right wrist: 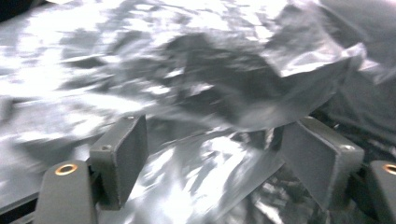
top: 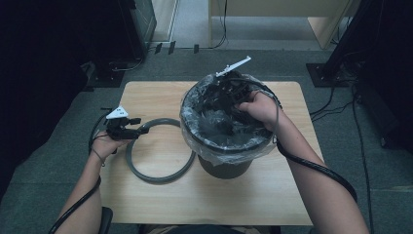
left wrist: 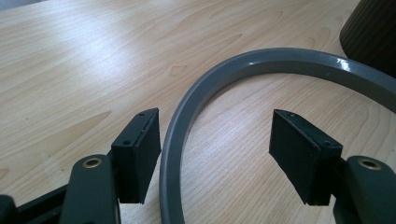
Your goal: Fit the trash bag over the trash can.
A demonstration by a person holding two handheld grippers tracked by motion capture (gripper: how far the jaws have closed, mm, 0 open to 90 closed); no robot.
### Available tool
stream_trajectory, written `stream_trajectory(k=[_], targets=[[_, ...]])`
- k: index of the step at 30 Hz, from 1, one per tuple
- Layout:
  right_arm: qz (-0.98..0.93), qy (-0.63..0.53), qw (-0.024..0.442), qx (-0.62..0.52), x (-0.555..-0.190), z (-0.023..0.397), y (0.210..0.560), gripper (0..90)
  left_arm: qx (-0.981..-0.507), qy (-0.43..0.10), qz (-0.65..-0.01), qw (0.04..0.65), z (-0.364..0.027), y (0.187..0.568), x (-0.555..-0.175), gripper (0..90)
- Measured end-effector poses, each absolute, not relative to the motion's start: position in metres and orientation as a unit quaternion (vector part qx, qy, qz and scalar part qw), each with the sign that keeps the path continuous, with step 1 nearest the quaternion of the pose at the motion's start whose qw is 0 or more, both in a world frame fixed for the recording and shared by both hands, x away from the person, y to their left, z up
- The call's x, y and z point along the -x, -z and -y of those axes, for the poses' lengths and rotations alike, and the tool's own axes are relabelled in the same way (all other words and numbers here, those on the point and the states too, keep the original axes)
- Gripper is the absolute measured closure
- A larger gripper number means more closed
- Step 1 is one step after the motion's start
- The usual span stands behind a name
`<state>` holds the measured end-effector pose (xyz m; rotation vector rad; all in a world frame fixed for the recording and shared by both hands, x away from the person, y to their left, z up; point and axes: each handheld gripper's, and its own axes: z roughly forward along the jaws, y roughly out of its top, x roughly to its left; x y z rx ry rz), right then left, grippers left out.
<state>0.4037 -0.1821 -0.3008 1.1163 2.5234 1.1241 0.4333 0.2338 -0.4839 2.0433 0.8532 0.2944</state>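
Note:
A dark round bin point(top: 226, 165) stands on the wooden table point(top: 156, 95), lined with a clear plastic bag point(top: 214, 122) whose edge folds over the rim. My right gripper point(top: 221, 95) reaches down inside the bin. In the right gripper view it point(right wrist: 215, 135) is open, with crumpled bag film point(right wrist: 187, 60) lying just beyond and under the pads, none of it pinched. A grey plastic ring point(top: 146, 173) lies flat on the table left of the bin. My left gripper point(top: 141, 130) is open, straddling the ring point(left wrist: 280, 58), which runs close beside the left pad point(left wrist: 140, 154).
The bin's ribbed wall point(left wrist: 369, 28) stands just past the ring's far side. Bare table lies in front of the bin and at the far left. Beyond the table on the carpet are cables, dark equipment stands and a wooden desk leg point(top: 321, 29).

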Motion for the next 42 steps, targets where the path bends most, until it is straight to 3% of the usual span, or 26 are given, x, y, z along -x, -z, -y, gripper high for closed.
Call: stream_trajectory(k=[10,17,25,34,42], targets=[[-0.842,-0.409,0.083,-0.343,-0.374,0.187,0.273,26.1,-0.822,-0.118,-0.345,0.438,-0.235,0.485,-0.432,33.1],[-0.853,-0.410,0.057,-0.318,-0.359,0.180,0.281,26.4,-0.820,-0.118,-0.348,0.438,-0.237,0.485,-0.432,33.1],[-0.858,-0.398,0.032,-0.324,-0.372,0.167,0.296,25.6,-0.821,-0.116,-0.347,0.438,-0.236,0.485,-0.432,33.1],[-0.849,-0.386,0.056,-0.356,-0.395,0.151,0.318,23.7,-0.819,-0.115,-0.349,0.441,-0.238,0.486,-0.432,33.1],[-0.855,-0.389,0.057,-0.338,-0.385,0.156,0.301,24.0,-0.822,-0.114,-0.348,0.437,-0.237,0.487,-0.431,33.1]])
